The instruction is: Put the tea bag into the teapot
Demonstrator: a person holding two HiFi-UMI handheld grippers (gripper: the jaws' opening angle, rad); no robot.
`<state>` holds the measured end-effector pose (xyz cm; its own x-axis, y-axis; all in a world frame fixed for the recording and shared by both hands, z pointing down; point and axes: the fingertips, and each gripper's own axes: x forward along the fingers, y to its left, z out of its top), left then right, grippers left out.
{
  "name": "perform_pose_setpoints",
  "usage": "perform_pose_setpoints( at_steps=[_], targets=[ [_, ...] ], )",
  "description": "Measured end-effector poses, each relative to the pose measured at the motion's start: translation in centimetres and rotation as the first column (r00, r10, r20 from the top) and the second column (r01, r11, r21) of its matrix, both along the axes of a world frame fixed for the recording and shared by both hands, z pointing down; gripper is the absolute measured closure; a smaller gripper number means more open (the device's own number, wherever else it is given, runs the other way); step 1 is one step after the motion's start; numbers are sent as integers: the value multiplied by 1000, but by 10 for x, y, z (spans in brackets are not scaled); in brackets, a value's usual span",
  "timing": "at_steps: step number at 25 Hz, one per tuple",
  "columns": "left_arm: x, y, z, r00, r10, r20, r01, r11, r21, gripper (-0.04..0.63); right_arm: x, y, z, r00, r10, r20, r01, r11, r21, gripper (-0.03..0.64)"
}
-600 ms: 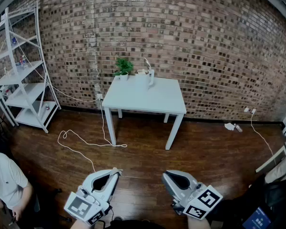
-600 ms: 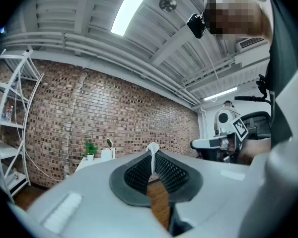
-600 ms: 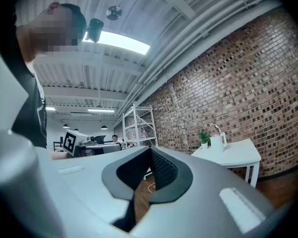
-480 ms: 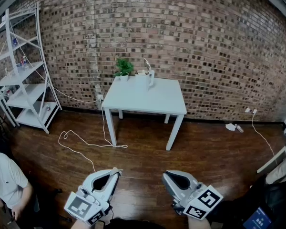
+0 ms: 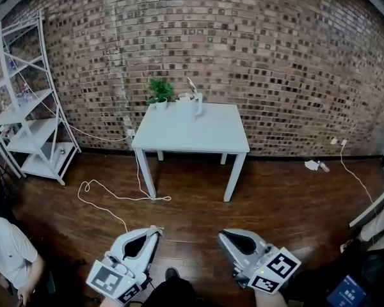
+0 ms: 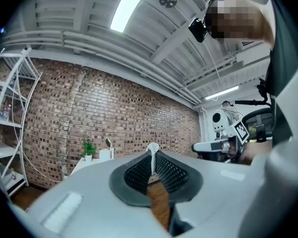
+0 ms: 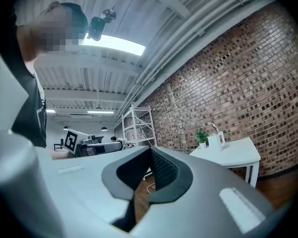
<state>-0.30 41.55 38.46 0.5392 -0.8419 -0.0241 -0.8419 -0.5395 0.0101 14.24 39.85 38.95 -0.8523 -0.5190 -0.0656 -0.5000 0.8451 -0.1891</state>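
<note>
Since 0.5 s ago a shoe (image 5: 171, 274) has appeared below. The left tongs (image 5: 153, 230) pinch a thin white strip (likely the tea bag (image 6: 152, 157)). The teapot (image 5: 197, 103) stands well apart on the table (image 5: 208, 136), and the right tongs (image 5: 222, 235) are clenched, empty. Walking could shake that slim grip loose.

Looks like a converted loft used as a lab or studio: bare brick wall (image 5: 275, 56), dark wood floor (image 5: 294, 203), corrugated metal ceiling (image 6: 79, 19) with pipes and a strip light (image 6: 131, 4). Furniture is sparse, just a white counter (image 5: 198, 133), a white shelf rack (image 5: 25, 114) and a loose cable (image 5: 109, 194) on the floor.
</note>
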Motion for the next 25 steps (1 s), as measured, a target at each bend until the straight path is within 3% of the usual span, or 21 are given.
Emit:
perform_pose_setpoints(
  at_steps=[9, 15, 25],
  targets=[
    [-36, -78, -6, 999, 31, -36, -31, 999, 8, 569, -36, -78, -13, 999, 40, -30, -39, 999, 34, 615],
    [-77, -134, -14, 997, 59, -45, -59, 998, -4, 569, -77, -131, -24, 998, 53, -28, -53, 998, 15, 615],
    [-111, -210, -13, 993, 91, -70, -92, 996, -11, 569, -118, -202, -24, 996, 73, -50, -74, 997, -16, 615]
  ],
)
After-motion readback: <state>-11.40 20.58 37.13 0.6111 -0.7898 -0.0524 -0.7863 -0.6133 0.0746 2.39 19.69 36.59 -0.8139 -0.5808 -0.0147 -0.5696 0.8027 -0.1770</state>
